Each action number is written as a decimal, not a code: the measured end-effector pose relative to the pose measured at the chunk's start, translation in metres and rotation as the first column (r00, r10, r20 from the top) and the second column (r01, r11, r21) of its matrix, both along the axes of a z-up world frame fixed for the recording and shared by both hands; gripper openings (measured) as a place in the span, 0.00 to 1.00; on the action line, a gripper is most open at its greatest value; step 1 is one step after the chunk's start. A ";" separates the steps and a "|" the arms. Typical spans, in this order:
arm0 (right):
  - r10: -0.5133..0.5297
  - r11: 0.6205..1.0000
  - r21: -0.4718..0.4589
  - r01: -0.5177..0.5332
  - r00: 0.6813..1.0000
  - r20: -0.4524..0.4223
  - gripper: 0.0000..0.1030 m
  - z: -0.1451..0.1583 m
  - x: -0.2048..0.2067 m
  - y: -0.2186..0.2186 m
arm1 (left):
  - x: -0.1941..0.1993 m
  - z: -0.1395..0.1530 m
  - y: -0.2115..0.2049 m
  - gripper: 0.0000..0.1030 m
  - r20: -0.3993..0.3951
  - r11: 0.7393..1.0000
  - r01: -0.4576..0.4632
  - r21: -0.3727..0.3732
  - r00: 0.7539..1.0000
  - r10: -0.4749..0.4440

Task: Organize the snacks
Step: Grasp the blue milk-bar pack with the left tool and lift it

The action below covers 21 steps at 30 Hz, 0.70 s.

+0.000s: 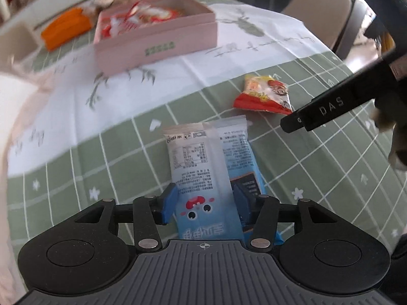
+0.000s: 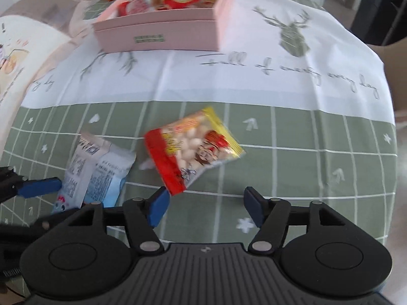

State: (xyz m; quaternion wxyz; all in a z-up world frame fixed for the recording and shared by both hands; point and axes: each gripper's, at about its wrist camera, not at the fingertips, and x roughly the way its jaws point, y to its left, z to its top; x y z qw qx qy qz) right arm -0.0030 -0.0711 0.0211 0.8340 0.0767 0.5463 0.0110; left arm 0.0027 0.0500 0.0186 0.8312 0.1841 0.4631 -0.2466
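Left wrist — left claw (image 1: 206,204) straddles blue packet (image 1: 211,175), grip unclear | right claw (image 2: 206,209) wide, empty

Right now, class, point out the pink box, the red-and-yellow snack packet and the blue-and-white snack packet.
pink box (image 2: 157,39): right wrist view, front wall.
red-and-yellow snack packet (image 2: 193,147): right wrist view, packet's middle.
blue-and-white snack packet (image 1: 203,167): left wrist view, printed back.
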 end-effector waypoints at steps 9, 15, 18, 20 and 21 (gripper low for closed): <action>-0.016 0.998 -0.056 0.017 1.000 0.006 0.82 -0.004 -0.006 0.003 | 0.041 -0.001 0.019 0.51 0.046 0.992 -0.128 0.001 0.991 0.128; 0.008 0.996 -0.088 -0.007 1.000 0.011 0.89 -0.007 -0.005 0.006 | 0.051 -0.004 0.032 0.53 -0.107 0.979 -0.138 -0.147 0.987 0.123; 0.003 0.996 -0.085 -0.002 1.000 0.015 0.90 -0.008 -0.005 0.005 | 0.046 0.004 0.038 0.51 -0.077 0.963 -0.201 -0.181 0.979 0.190; 0.003 0.996 -0.086 -0.001 1.000 0.024 0.90 -0.008 -0.008 0.005 | 0.039 0.012 0.033 0.51 -0.027 0.965 -0.176 -0.192 0.984 0.174; 0.002 0.996 -0.087 0.000 1.000 0.030 0.90 -0.008 -0.009 0.004 | 0.037 0.014 0.026 0.51 -0.022 0.972 -0.145 -0.183 0.989 0.143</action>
